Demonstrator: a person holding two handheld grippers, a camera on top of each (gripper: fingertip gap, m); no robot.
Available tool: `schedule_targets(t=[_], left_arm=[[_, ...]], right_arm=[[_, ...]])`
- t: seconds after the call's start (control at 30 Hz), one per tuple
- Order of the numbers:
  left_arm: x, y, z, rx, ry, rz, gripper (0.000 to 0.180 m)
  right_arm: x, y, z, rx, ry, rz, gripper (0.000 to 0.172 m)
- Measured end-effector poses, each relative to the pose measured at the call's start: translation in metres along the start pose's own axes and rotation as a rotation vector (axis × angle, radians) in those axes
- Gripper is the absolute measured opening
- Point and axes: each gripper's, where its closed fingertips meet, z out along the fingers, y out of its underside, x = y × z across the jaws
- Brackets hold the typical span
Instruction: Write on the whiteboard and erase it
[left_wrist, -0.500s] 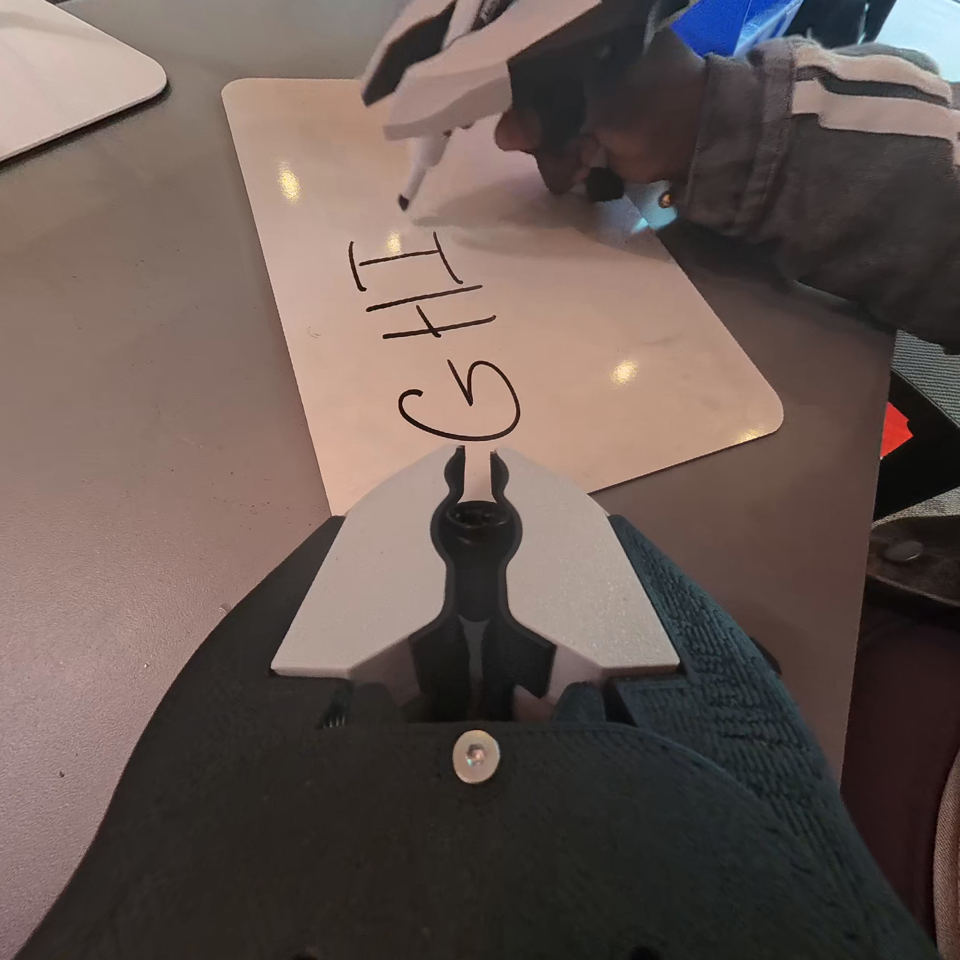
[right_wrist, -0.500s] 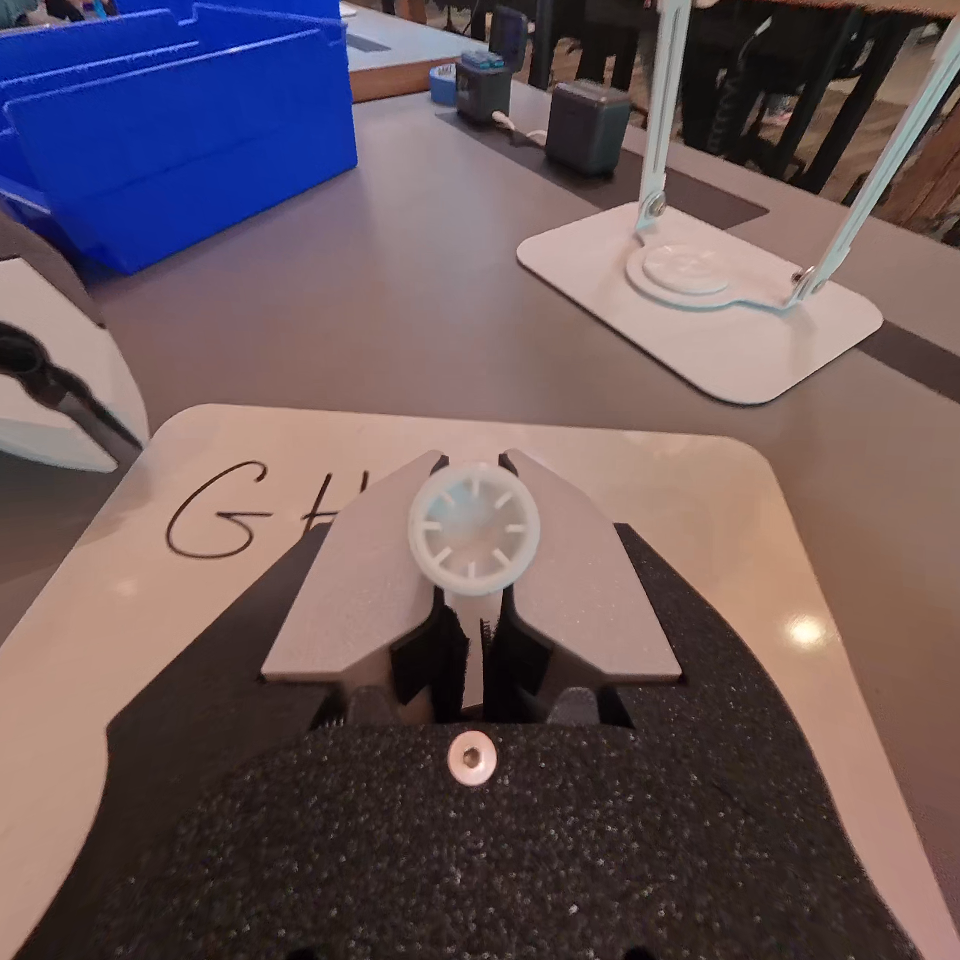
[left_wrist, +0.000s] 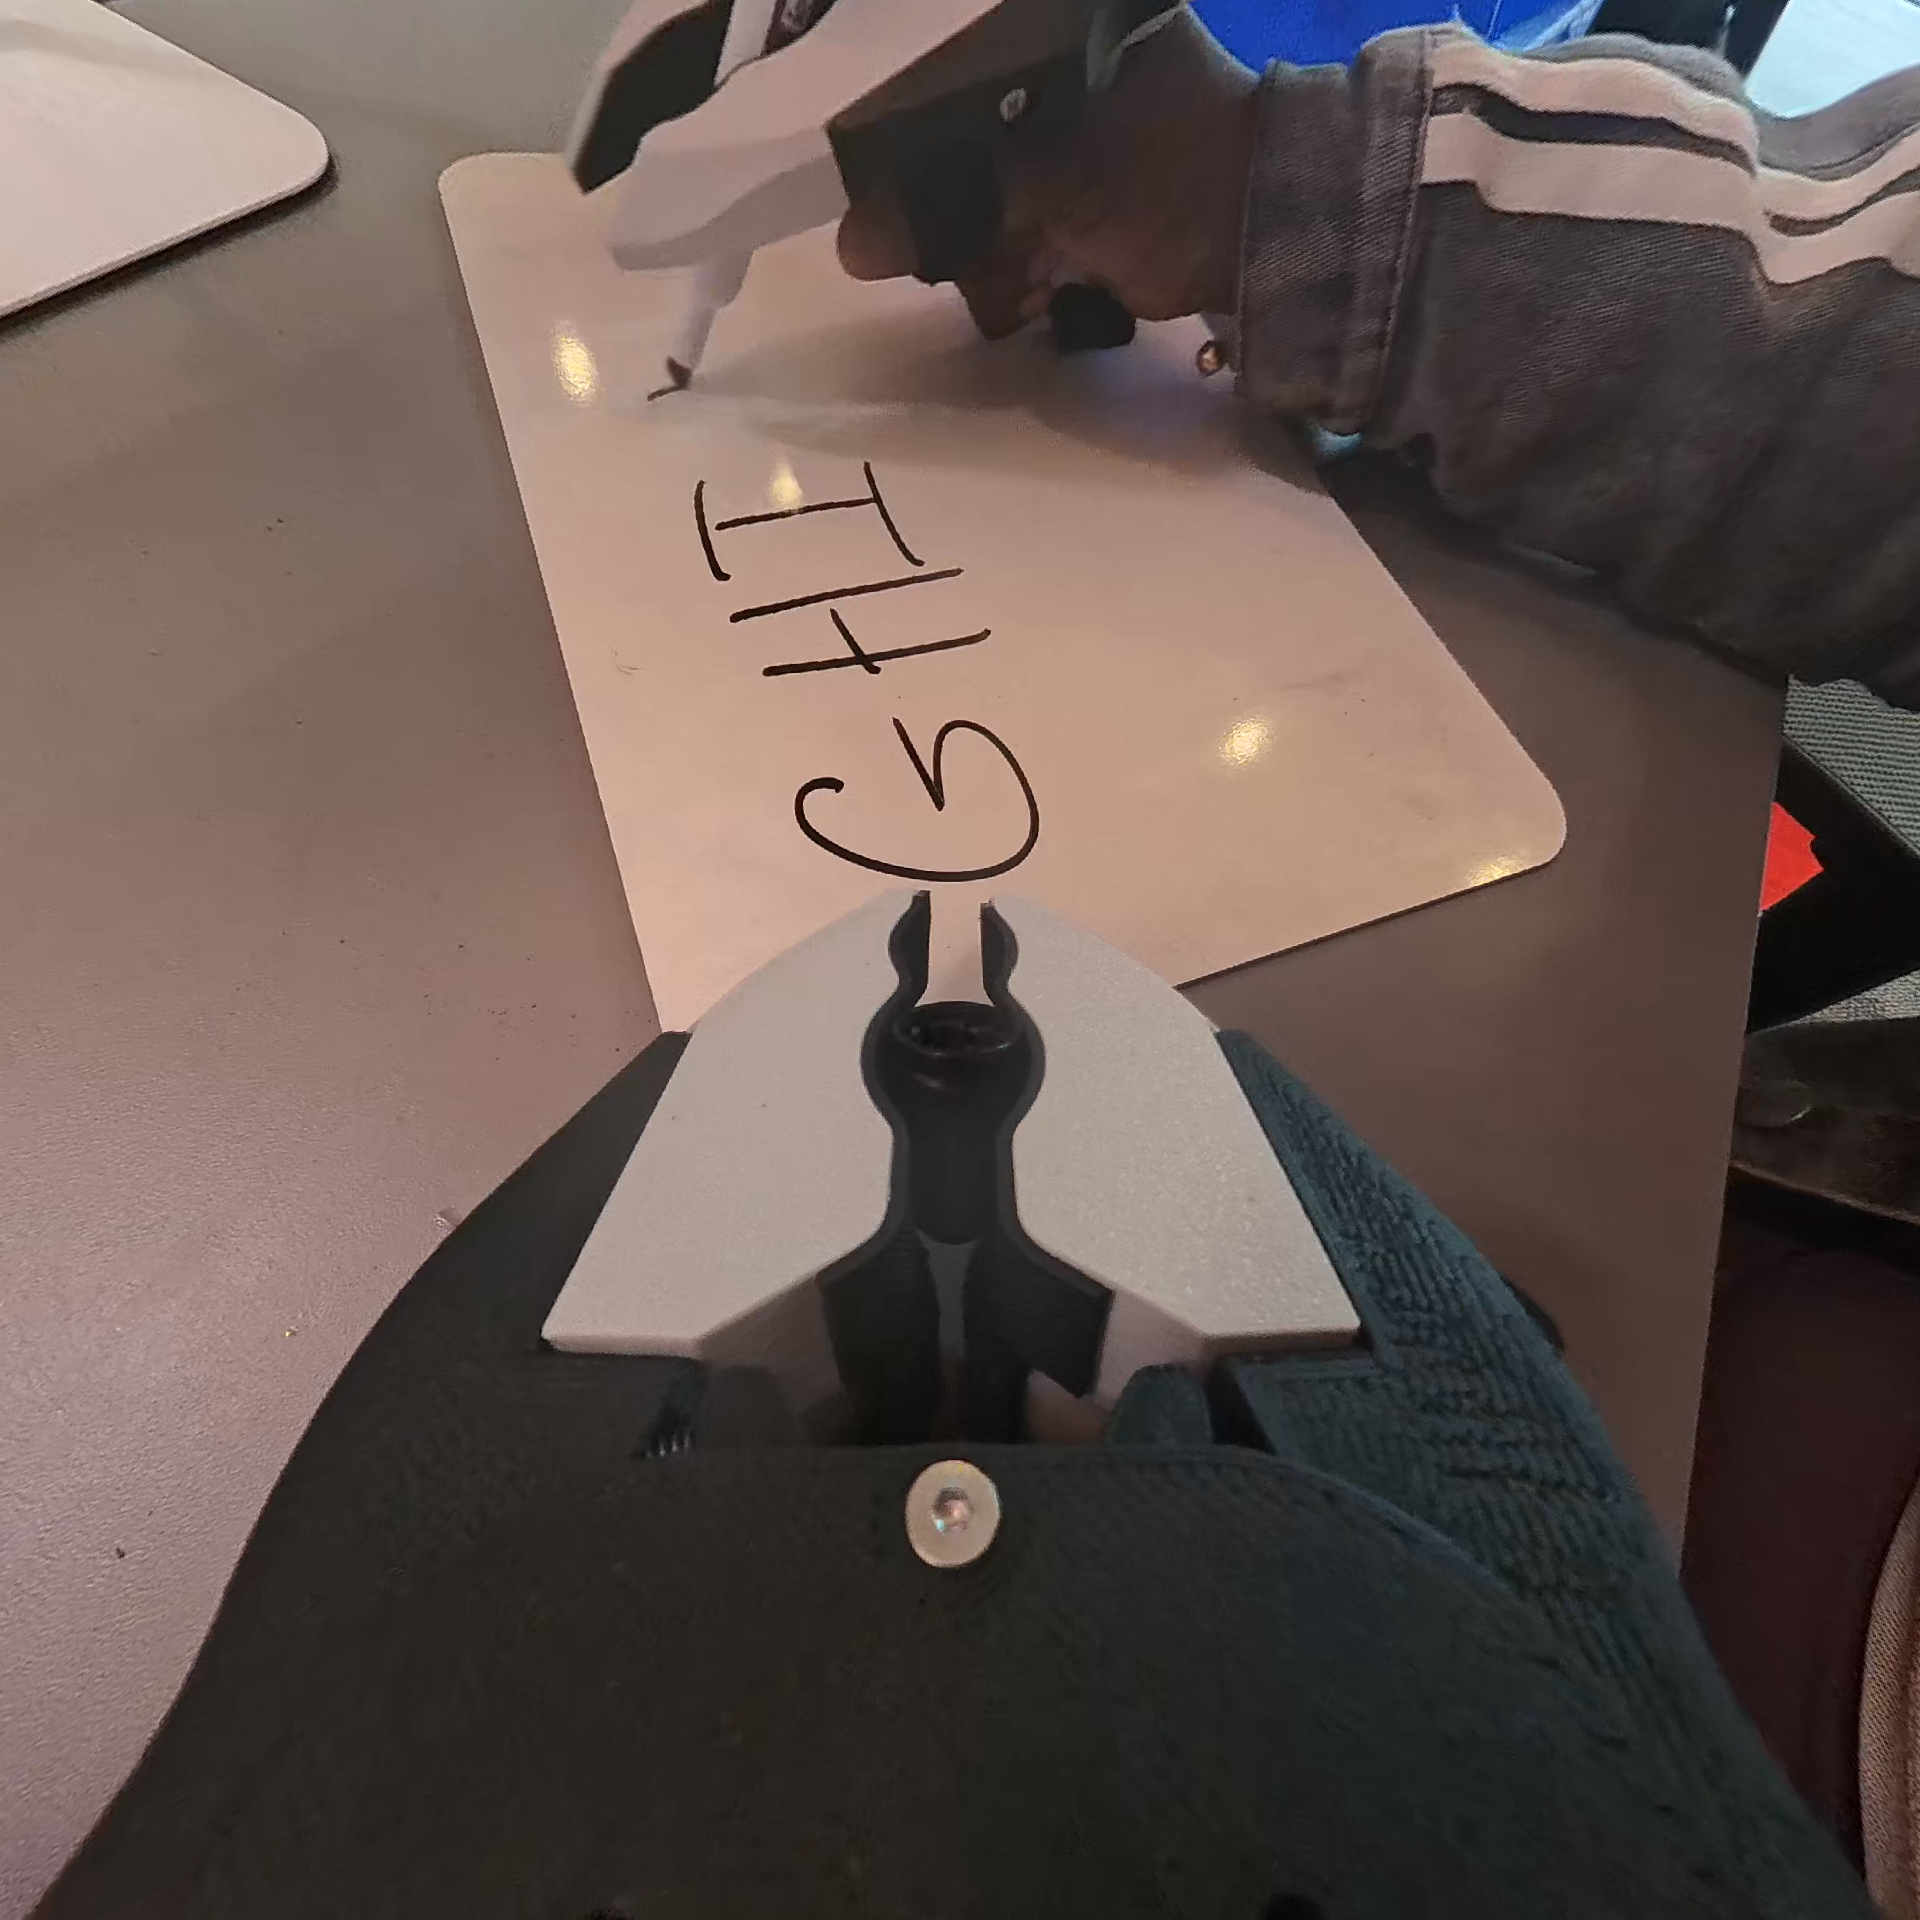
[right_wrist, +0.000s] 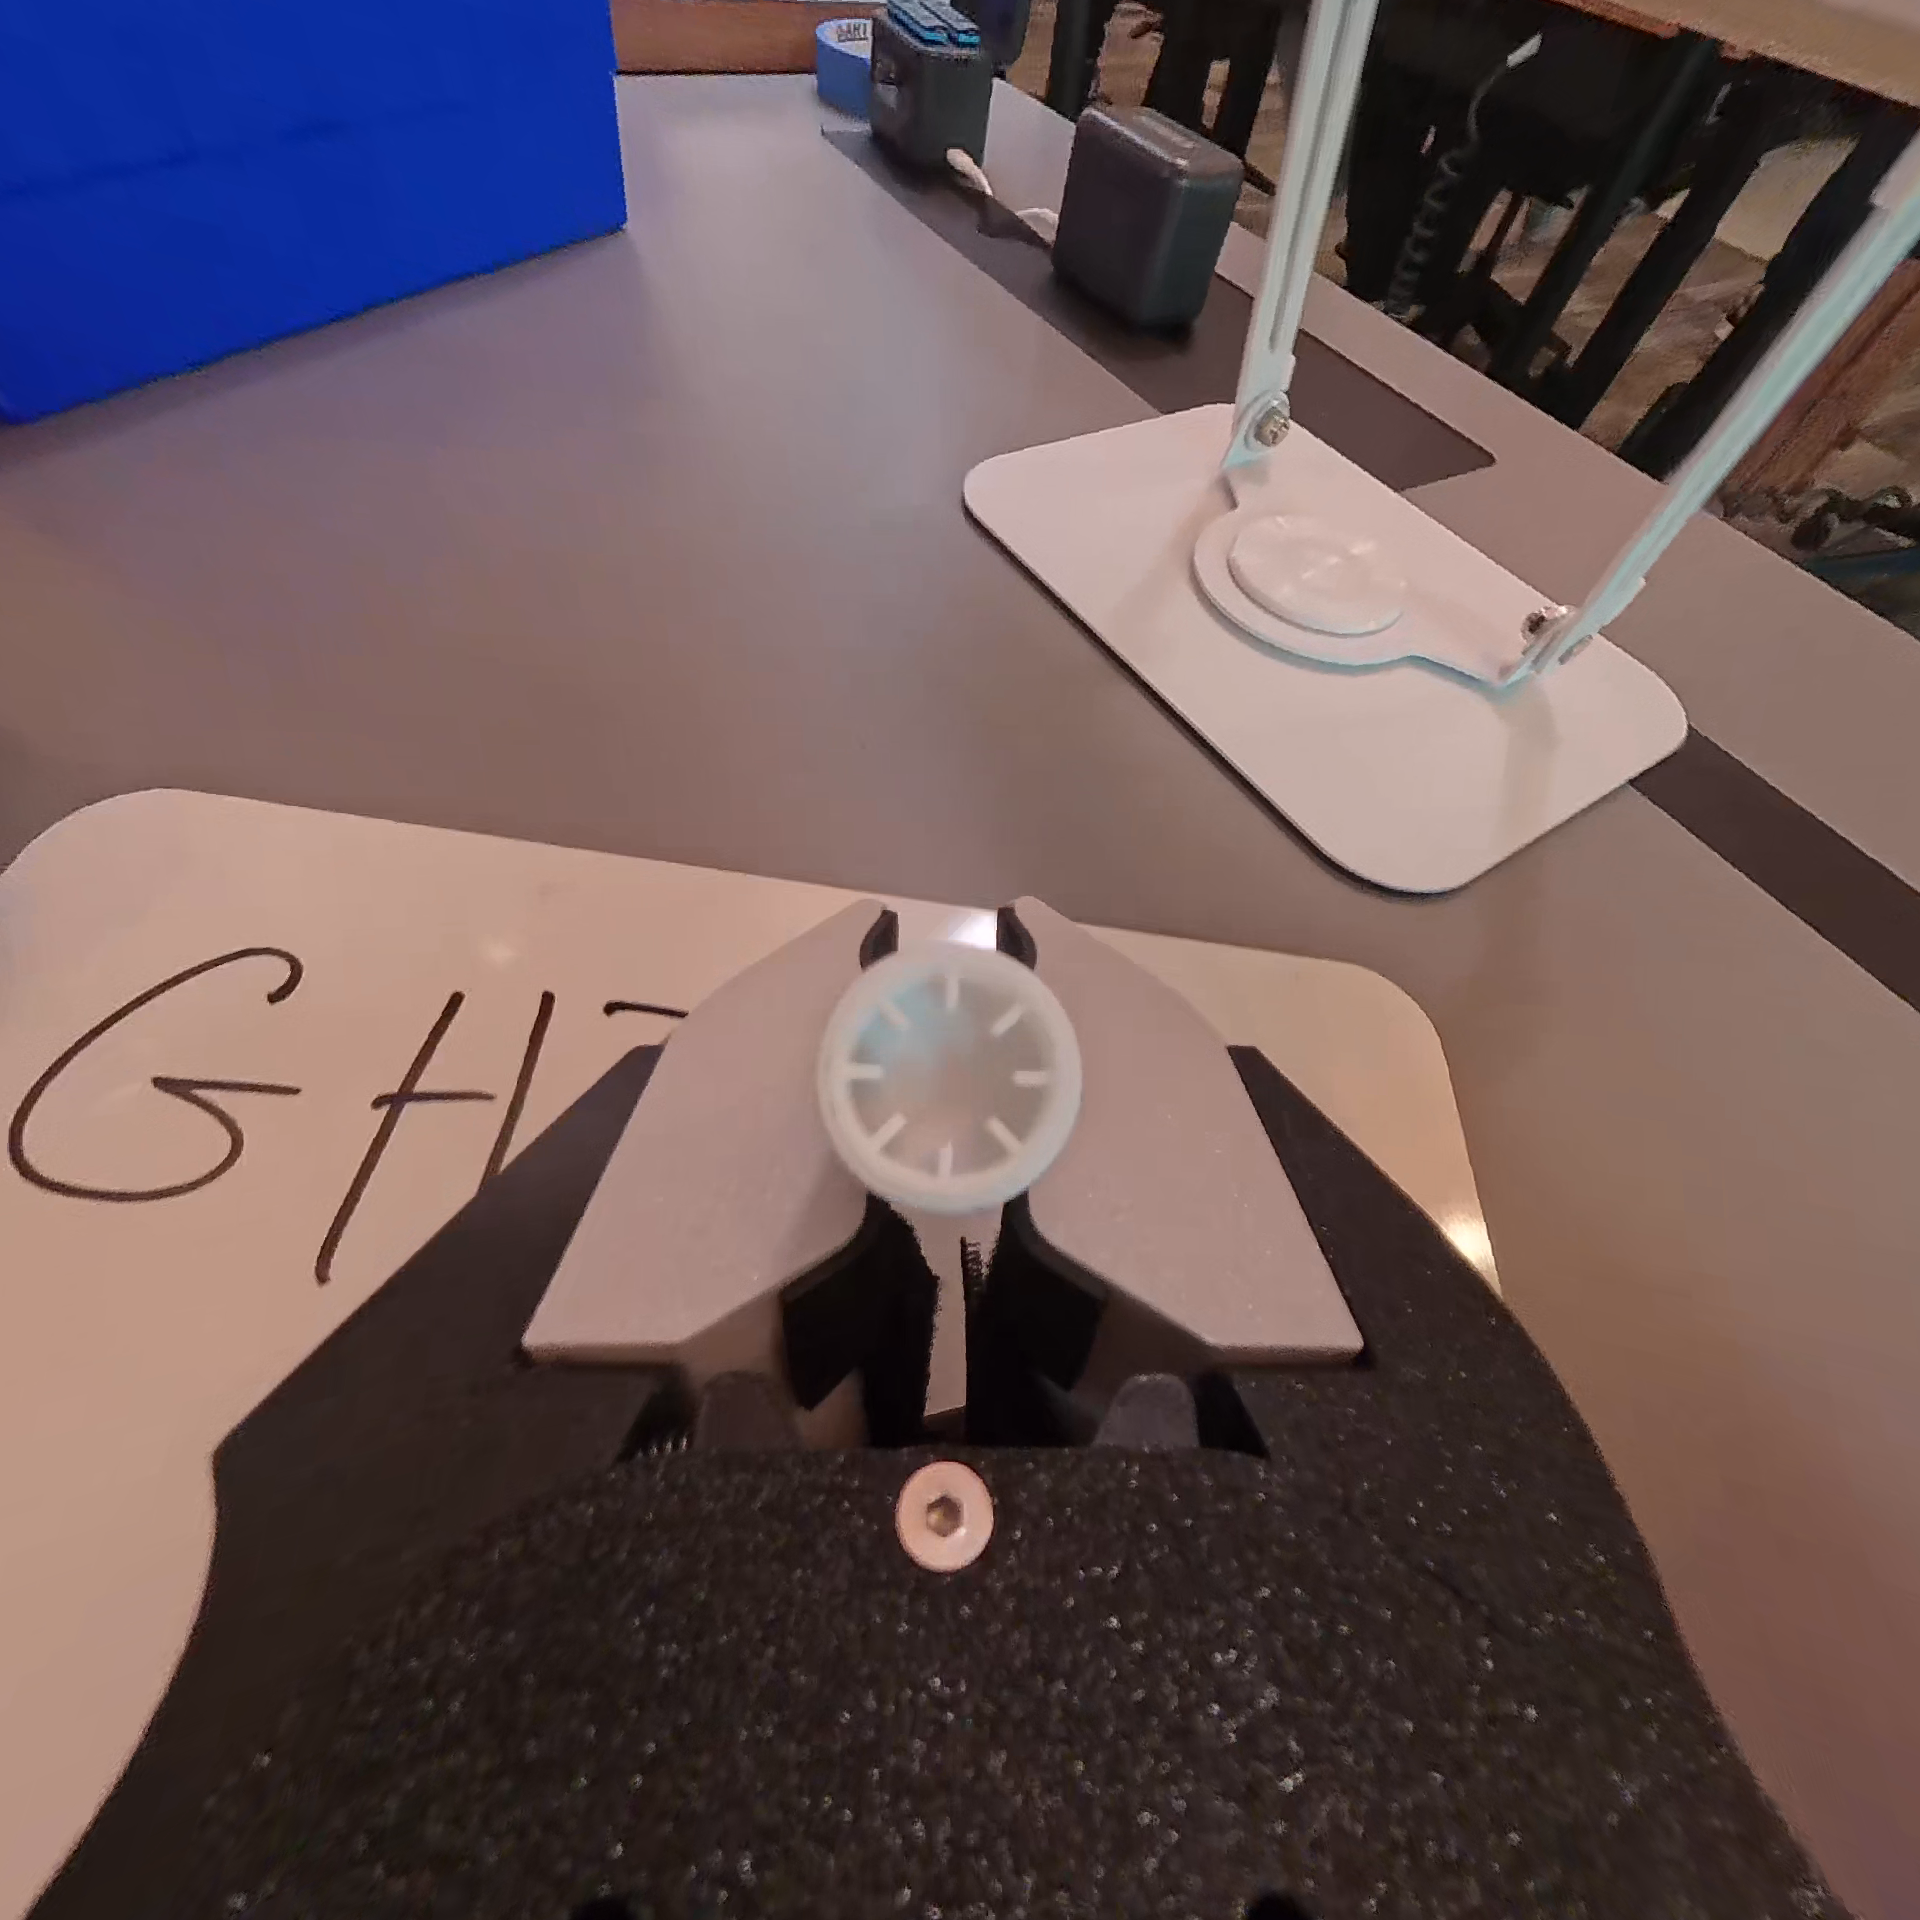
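Writing is underway! The right claw (left_wrist: 717, 260) clamps the white marker (right_wrist: 948, 1091), its tip touching the whiteboard (left_wrist: 1195, 665) near the board's far end and starting a fresh stroke past the black letters (left_wrist: 862, 665). The board lies flat on the grey bench (left_wrist: 260, 831), close to its near edge. The left claw (left_wrist: 951, 914) grips the black marker cap (left_wrist: 951, 1044) over the board's near end. Next up, by my reckoning: finish this character with steady tip pressure. Erasing hasn't begun.

marker (left_wrist: 698, 330) tip is touching down on whiteboard (left_wrist: 1195, 644) at 11 o'clock, starting a fresh stroke (left_wrist: 665, 392); right gripper (left_wrist: 727, 249) is sliding rightward.
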Motion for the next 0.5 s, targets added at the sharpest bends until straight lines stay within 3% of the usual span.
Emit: schedule_targets(t=[0.23, 0.5], left_arm=[[0.001, 0.0, 0.0, 0.0, -0.001, 0.01, 0.009], [0.001, 0.0, 0.0, 0.001, -0.002, 0.011, 0.009]], right_arm=[[-0.005, 0.017, -0.036, -0.006, 0.014, 0.028, 0.018], [-0.015, -0.006, -0.021, 0.09, -0.034, 0.068, 0.018]])
